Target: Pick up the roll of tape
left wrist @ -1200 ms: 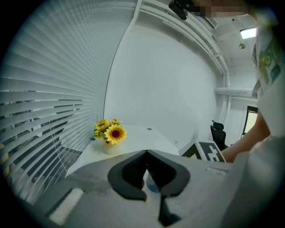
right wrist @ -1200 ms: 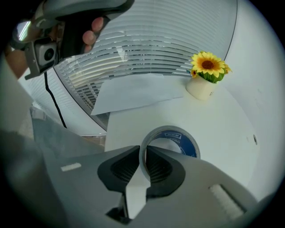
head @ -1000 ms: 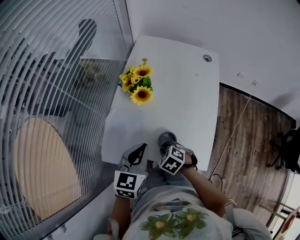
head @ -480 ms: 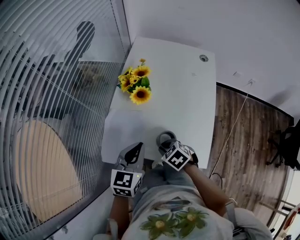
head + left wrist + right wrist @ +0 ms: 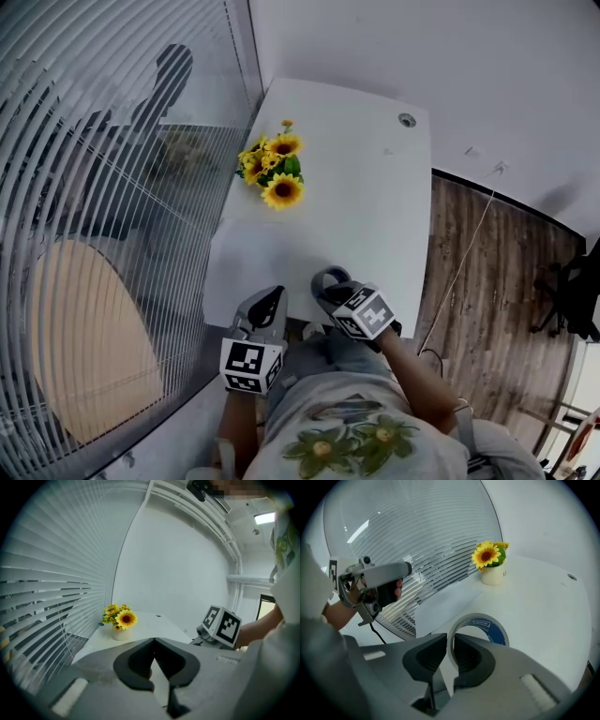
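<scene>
The right gripper (image 5: pixel 449 641) clamps only one wall of the roll of tape (image 5: pixel 497 631) above the white table's (image 5: pixel 375 206) near edge, so it may pivot loose; the left gripper (image 5: pixel 153 641) idles, jaws together, empty.

An office: a long white desk (image 5: pixel 375 216) with a round metal cable grommet (image 5: pixel 406 120), white horizontal slatted blinds (image 5: pixel 94 187) along a glass wall, brown wood-plank flooring (image 5: pixel 487 281), and a black swivel chair (image 5: pixel 572 300).

White table (image 5: pixel 375 216) with sunflower pot (image 5: pixel 275 173)
</scene>
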Demonstrator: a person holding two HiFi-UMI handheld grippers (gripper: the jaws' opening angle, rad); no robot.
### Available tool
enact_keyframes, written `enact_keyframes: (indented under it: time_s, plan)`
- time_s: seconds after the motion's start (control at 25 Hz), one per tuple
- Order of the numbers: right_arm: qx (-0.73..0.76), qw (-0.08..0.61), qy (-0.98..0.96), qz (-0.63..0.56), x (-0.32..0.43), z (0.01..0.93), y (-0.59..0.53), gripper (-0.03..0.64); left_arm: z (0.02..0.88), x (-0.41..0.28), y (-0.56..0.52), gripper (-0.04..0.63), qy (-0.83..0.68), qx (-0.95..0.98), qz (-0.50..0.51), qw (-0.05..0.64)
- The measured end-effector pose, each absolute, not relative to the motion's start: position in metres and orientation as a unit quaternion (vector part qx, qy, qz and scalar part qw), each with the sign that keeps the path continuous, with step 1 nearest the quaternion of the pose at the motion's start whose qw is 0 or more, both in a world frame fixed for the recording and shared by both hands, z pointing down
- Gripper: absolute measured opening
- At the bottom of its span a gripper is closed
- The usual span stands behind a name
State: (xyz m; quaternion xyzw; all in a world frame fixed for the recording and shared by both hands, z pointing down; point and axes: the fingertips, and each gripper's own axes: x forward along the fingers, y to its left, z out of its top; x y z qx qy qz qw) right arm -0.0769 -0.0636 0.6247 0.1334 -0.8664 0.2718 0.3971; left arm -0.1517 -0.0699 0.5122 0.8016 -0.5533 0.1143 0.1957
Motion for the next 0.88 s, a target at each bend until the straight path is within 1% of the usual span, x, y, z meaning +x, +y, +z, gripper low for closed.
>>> enact_keyframes:
  time_s: [0.36,0.68,0.88]
  plan:
    - [0.136,0.325,-0.869,0.347,-0.072,0.61,-0.07,0.052,0.511,-0.149,-0.073,0.003,-0.562,0.795,0.115,0.196]
    - [0.113,0.277,-0.867,0.399,-0.063,0.598,-0.071,0.052,0.51,-0.142,-0.073,0.003,-0.572,0.783,0.117,0.212]
    - [0.102,0.26,-0.868,0.41,-0.06,0.589,-0.073,0.052,0.506,-0.14,-0.074,0.003,-0.582,0.775,0.116,0.217]
